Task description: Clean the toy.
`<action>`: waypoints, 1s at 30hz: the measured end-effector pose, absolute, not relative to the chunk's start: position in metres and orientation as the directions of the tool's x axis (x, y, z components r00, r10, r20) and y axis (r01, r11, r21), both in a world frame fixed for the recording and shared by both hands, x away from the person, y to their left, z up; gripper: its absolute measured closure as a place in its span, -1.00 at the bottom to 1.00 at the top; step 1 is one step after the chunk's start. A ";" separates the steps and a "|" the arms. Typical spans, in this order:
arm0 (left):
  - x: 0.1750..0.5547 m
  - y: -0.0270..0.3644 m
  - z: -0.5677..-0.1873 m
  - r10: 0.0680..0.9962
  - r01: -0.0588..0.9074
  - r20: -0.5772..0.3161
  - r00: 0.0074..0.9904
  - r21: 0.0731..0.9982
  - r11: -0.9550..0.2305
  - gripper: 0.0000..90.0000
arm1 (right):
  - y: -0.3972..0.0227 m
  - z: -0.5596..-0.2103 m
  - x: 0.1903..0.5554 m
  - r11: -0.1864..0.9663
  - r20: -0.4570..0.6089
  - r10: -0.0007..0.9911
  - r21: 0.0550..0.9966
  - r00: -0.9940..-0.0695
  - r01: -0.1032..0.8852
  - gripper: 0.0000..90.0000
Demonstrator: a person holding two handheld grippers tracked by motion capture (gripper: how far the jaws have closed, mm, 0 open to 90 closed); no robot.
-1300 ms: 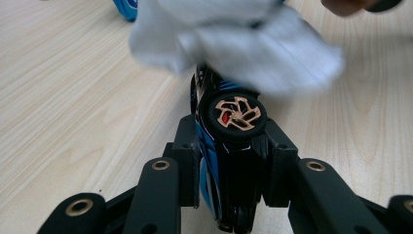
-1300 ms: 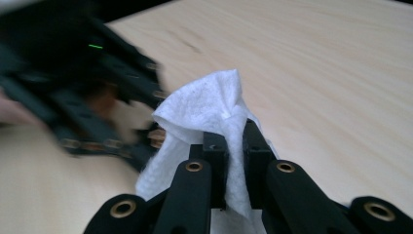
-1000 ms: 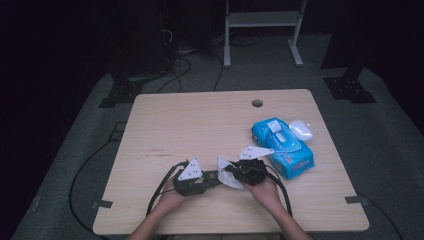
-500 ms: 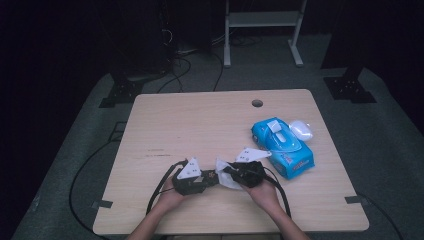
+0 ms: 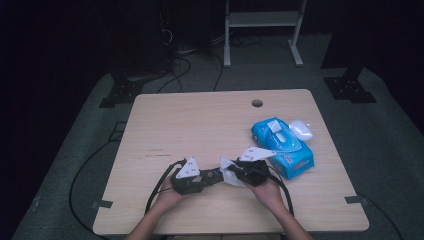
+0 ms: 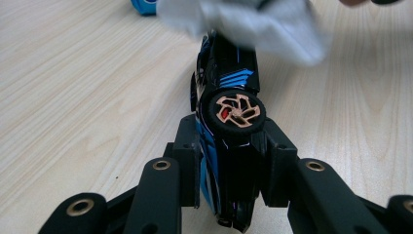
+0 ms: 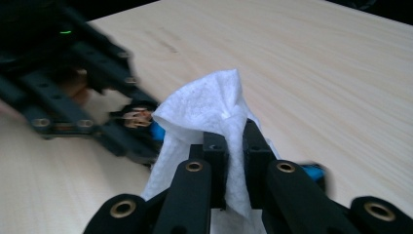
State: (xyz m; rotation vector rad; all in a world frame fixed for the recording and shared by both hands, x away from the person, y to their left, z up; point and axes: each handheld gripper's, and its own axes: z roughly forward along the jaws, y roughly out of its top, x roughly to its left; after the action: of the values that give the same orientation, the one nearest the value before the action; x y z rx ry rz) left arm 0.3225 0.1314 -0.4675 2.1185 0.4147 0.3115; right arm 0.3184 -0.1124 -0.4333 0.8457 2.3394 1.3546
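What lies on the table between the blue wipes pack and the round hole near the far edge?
Nothing: in the high view the stretch of table between the wipes pack and the hole is bare wood.

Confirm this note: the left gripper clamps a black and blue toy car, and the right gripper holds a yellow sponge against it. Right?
Not quite. The right gripper holds a white wipe, not a yellow sponge, as the right gripper view shows. The left gripper does clamp the black and blue toy car.
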 end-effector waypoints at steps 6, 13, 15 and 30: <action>0.323 0.134 -0.467 0.401 0.172 0.062 0.914 0.835 -0.522 0.48 | -0.131 -0.433 0.329 0.347 0.048 0.671 0.862 -0.740 0.370 0.86; 0.324 0.133 -0.467 0.401 0.172 0.062 0.914 0.835 -0.523 0.48 | -0.124 -0.435 0.325 0.330 0.069 0.660 0.868 -0.748 0.371 0.86; 0.323 0.134 -0.466 0.401 0.176 0.059 0.914 0.833 -0.524 0.48 | -0.116 -0.436 0.322 0.348 0.064 0.627 0.868 -0.776 0.353 0.86; 0.324 0.136 -0.466 0.396 0.171 0.064 0.916 0.832 -0.528 0.48 | -0.140 -0.433 0.335 0.339 0.045 0.687 0.863 -0.725 0.374 0.86</action>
State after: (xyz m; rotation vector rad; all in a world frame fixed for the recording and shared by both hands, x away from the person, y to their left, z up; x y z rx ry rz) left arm 0.3235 0.1356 -0.4659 2.1329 0.4038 0.3040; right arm 0.3349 -0.1397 -0.4329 0.9428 2.2813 1.3379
